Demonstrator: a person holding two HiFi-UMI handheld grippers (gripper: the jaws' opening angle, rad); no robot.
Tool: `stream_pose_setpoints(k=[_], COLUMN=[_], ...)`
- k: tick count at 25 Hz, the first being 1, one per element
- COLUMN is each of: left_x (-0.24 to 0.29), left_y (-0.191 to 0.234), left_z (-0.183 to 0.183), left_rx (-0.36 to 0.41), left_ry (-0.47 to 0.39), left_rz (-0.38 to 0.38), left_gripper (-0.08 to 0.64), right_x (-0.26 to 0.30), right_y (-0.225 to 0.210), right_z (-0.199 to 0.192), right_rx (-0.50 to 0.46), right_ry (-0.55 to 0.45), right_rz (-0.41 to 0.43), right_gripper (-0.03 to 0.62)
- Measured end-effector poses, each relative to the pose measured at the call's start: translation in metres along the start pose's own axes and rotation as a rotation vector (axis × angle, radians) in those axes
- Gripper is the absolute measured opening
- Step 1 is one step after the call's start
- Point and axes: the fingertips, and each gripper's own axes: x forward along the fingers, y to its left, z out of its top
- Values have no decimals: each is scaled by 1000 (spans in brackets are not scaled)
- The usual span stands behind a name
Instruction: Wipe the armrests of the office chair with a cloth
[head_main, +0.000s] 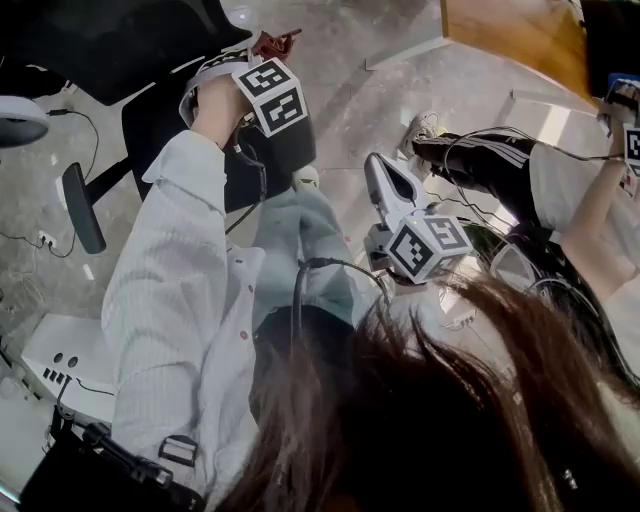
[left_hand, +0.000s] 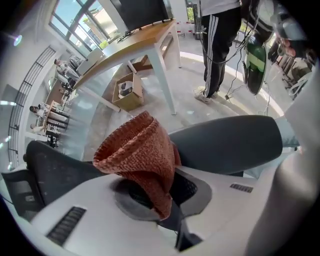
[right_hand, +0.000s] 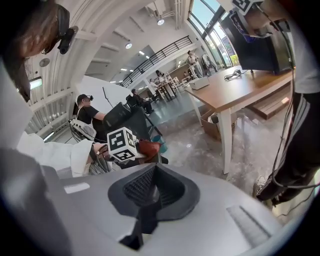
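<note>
Rust-red knitted cloth (left_hand: 140, 155) is bunched and pinched fast between the jaws of the left tool (left_hand: 167, 200). Its loose fold rises just in front of a dark grey armrest (left_hand: 230, 142) of the office chair (head_main: 110, 40), though I cannot tell whether the cloth actually touches the pad. The right tool (right_hand: 152, 190) has its jaws pressed together on nothing and hangs beside the person's legs, well apart from the chair. A second armrest (head_main: 82, 207) shows at the chair's other side in the head view, with neither tool near it. By my judgement the cloth is in hand and up at the first armrest, so the wiping is at most just begun. Nothing marks either pad as finished, and the second armrest is wholly left to do.
</note>
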Motion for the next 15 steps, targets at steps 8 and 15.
stream_pose_setpoints(k=[8, 15], left_x=[0, -11], left_y=[-34, -78], left_z=[19, 12], left_rx=[228, 301], left_ry=[86, 99], left_rz=[20, -8], left_gripper=[46, 46], right_x=[7, 2], right_y=[-3, 0], right_z=[-2, -1], right_rx=[26, 20], right_ry=[3, -11], right_rz=[15, -3], right_gripper=[2, 2])
